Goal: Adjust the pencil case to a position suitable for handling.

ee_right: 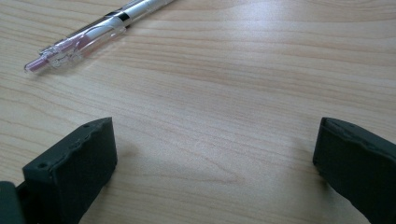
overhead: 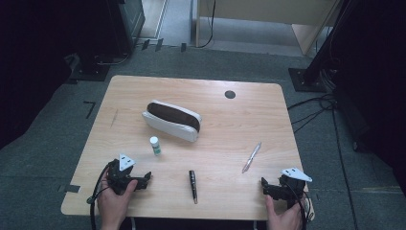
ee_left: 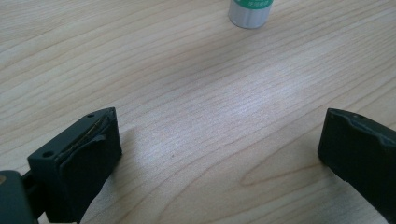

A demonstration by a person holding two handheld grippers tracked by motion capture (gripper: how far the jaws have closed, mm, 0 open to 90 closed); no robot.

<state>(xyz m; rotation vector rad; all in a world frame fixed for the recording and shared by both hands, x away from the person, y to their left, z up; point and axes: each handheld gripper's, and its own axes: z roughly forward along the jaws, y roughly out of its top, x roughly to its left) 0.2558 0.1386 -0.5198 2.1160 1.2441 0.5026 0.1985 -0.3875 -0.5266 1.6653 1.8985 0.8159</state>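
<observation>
Left gripper point(overhead: 146, 178) and right gripper point(overhead: 264, 184) were held low over the surface point(overhead: 230, 139), jaws spread wide, nothing gripped; glue stick point(overhead: 154, 145) and clear pen point(overhead: 251, 157) lay just ahead.

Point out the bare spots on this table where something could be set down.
Free: the table's far strip behind the pencil case, and the right side beyond the clear pen. Crowded: the near middle, with the small bottle and black pen.
</observation>
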